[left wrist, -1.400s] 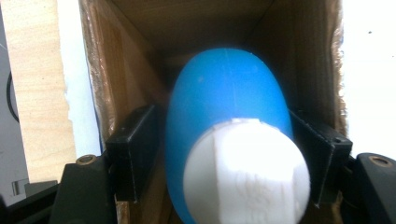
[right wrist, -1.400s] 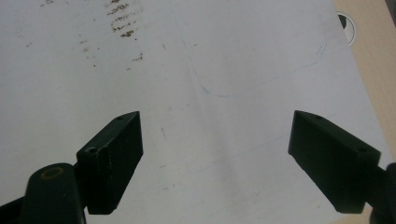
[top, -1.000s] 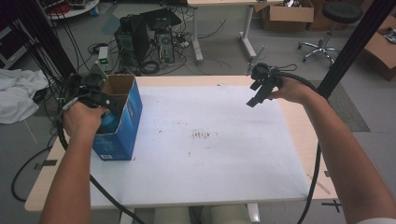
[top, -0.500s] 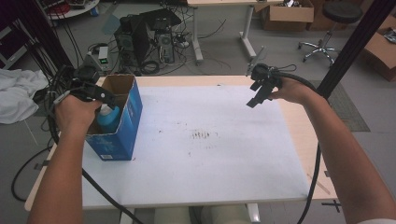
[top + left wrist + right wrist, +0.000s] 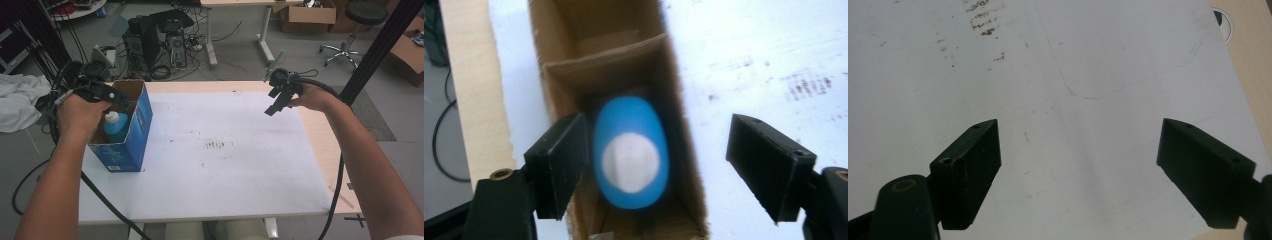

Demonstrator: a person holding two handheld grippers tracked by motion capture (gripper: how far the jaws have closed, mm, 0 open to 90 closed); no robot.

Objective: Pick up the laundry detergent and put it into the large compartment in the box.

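A blue cardboard box point(image 5: 131, 137) stands open-topped at the table's left edge. Inside it stands a blue bottle with a white cap point(image 5: 116, 125), seen from above as a blue oval point(image 5: 630, 152) in the left gripper view. My left gripper point(image 5: 107, 95) hovers above the box's opening, jaws wide apart and empty; the bottle sits below, between them point(image 5: 656, 165). My right gripper point(image 5: 276, 104) hangs over the far right part of the table, jaws pointing down. They stand open point(image 5: 1078, 172) above the bare white sheet.
A white sheet point(image 5: 225, 150) with dark smudges covers most of the wooden table point(image 5: 320, 130). A cardboard divider point(image 5: 609, 55) splits the box's inside. Beyond the table lie computer towers point(image 5: 160, 37), cables, a stool and boxes on the floor. A white cloth point(image 5: 17, 102) lies at left.
My left gripper has risen out of the box and drawn back to the left, leaving the blue bottle standing inside. The right gripper has stayed still.
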